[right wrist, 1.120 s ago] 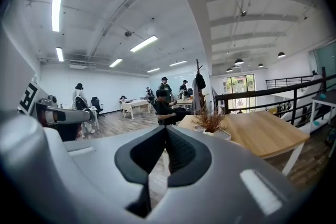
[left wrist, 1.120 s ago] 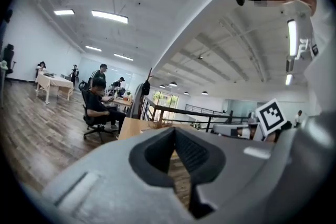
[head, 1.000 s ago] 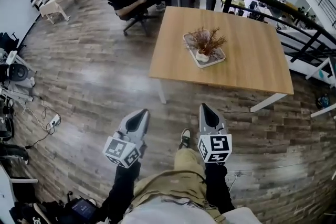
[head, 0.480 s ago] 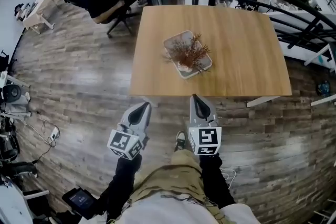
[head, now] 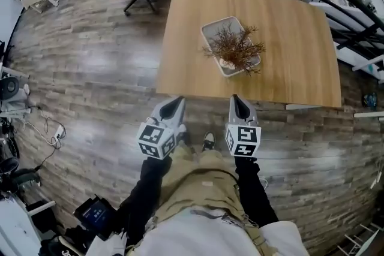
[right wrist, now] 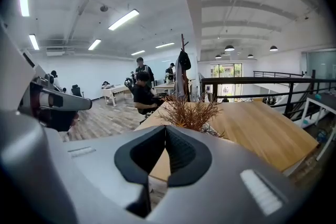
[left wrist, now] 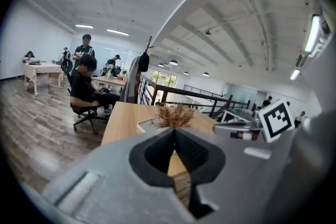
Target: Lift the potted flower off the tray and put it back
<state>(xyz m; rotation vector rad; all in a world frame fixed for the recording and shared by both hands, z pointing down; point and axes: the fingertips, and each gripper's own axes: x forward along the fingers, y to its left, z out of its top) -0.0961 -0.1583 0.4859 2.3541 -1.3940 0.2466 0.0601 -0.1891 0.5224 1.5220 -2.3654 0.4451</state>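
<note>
Short of the light wooden desk (head: 294, 63), I hold the left gripper (head: 175, 103) and right gripper (head: 236, 100), both sets of fingers pressed together and empty. The dried brown potted flower (head: 235, 48) sits on its white rectangular tray (head: 210, 29) at twelve o'clock, well apart. By my reading, both the lift and the return remain.

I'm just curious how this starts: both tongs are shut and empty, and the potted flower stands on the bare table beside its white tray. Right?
Not quite: the head view shows the potted flower standing in the tray, not beside it on the table. The left tongs and right tongs are indeed shut and empty.
</note>
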